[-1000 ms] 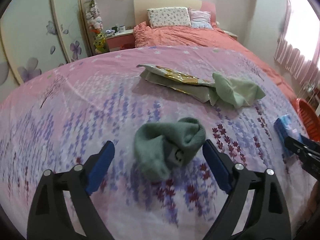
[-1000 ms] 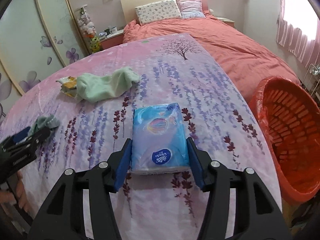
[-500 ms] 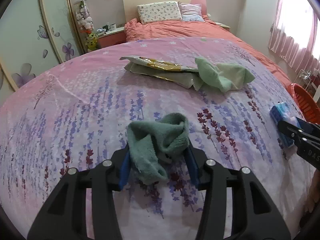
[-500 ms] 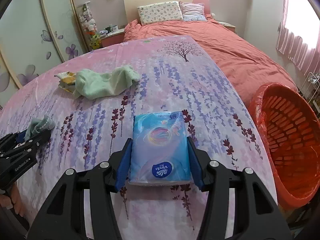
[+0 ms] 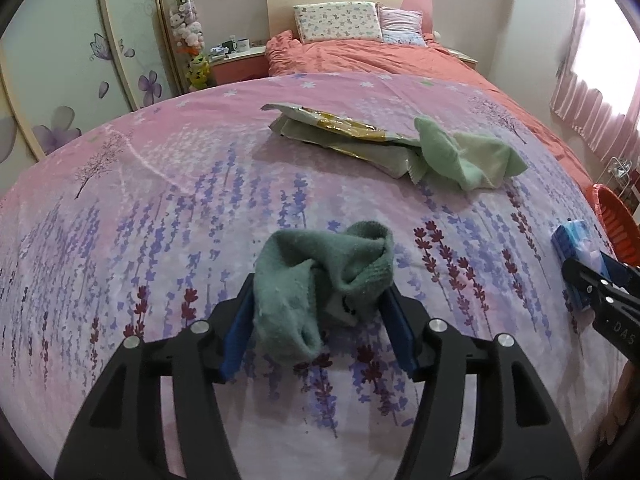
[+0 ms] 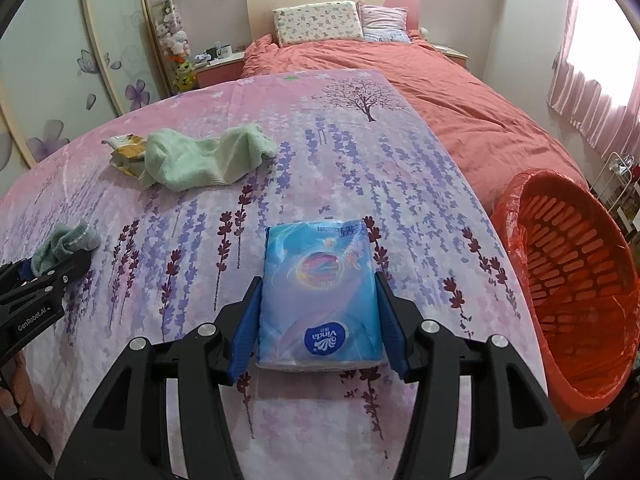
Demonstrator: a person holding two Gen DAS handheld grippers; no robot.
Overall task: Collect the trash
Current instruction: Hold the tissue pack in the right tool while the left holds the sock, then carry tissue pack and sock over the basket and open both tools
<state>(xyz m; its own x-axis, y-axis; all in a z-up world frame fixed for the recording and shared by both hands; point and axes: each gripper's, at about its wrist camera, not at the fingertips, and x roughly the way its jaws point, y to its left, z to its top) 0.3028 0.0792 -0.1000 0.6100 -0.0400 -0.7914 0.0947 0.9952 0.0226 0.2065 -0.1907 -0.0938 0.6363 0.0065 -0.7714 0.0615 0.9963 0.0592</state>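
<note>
My left gripper (image 5: 320, 312) is shut on a crumpled dark green sock (image 5: 320, 276) and holds it just above the pink flowered bedspread (image 5: 160, 208). The sock also shows in the right wrist view (image 6: 64, 244). My right gripper (image 6: 318, 320) is shut on a blue Vinda tissue pack (image 6: 320, 292), seen in the left wrist view too (image 5: 576, 248). A gold and grey snack wrapper (image 5: 340, 136) lies farther up the bed, with a light green sock (image 5: 464, 152) partly over its right end.
An orange-red slatted basket (image 6: 576, 280) lined with a red bag stands on the floor off the bed's right edge. Pillows (image 6: 316, 20) and an orange quilt (image 6: 440, 92) lie at the head. A nightstand (image 5: 236, 60) stands at the back left.
My left gripper has closed on the dark green sock and lifted it slightly. The right gripper keeps its hold on the tissue pack and has risen a little.
</note>
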